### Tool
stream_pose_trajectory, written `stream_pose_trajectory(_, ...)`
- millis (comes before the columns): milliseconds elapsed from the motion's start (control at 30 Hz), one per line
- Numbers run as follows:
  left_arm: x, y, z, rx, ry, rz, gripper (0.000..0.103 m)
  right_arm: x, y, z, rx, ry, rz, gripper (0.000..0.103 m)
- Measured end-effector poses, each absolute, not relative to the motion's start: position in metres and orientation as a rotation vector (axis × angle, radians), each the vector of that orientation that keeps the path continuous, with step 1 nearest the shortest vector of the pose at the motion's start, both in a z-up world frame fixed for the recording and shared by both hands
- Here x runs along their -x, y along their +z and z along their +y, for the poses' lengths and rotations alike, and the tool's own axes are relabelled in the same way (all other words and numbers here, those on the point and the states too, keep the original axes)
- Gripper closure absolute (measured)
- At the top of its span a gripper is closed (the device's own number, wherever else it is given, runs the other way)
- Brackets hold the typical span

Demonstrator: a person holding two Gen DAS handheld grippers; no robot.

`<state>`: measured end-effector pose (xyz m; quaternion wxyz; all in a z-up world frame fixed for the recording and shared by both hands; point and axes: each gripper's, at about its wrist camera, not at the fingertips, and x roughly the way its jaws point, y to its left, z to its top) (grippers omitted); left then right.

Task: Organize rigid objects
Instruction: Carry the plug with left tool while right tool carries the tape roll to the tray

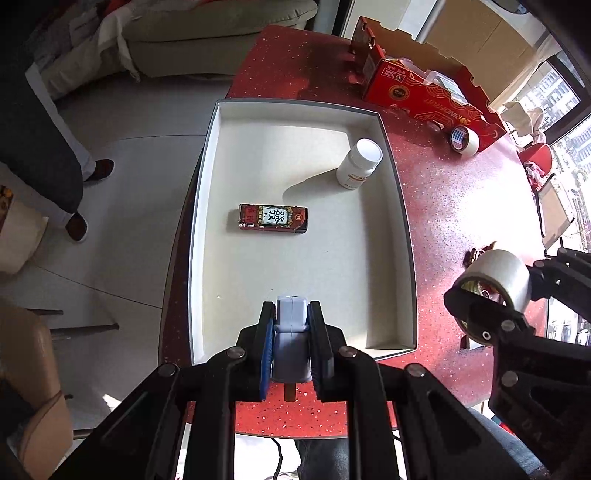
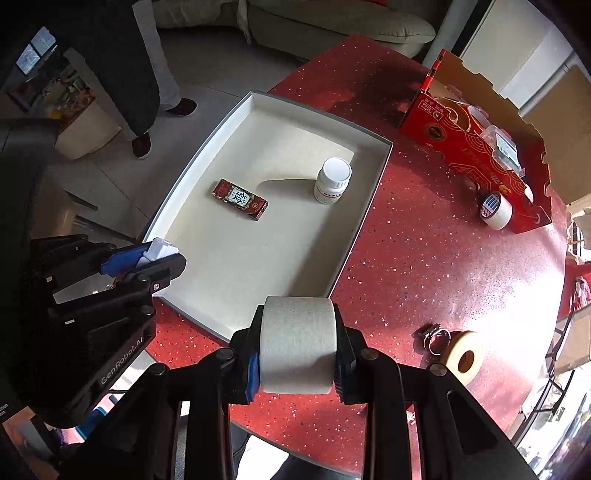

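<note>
My left gripper (image 1: 291, 325) is shut on a small pale blue-grey plastic piece (image 1: 291, 332), held over the near end of the white tray (image 1: 207, 177). In the right wrist view the same gripper (image 2: 159, 256) hangs over the tray's (image 2: 369, 206) near-left corner. My right gripper (image 2: 298, 347) is shut on a white tape roll (image 2: 297, 343), above the tray's near-right corner; the left wrist view shows this roll (image 1: 496, 280) to the right of the tray. Inside the tray lie a red patterned box (image 1: 272, 218) (image 2: 240, 199) and an upright white bottle (image 1: 359, 162) (image 2: 332, 181).
On the red speckled table (image 2: 424, 258) stand an open red carton (image 2: 476, 155) with a tape roll (image 2: 495, 210) beside it, a cream tape roll (image 2: 463, 356) and a metal clamp (image 2: 436, 336). A person's legs (image 1: 48, 155) stand on the floor left of the table. A sofa (image 1: 207, 33) is behind.
</note>
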<state>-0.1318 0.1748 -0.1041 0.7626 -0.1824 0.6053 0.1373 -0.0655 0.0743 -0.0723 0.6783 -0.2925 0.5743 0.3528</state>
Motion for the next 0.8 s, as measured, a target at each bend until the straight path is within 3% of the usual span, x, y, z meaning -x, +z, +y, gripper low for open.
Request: stream_pose_trajectory(800, 0.111, -0.132, 0.194, 0.418, 0.335, 1.364, 0.085, 0.052, -0.108, 0.088, 0.588, 0.799, 1.414, 0.072)
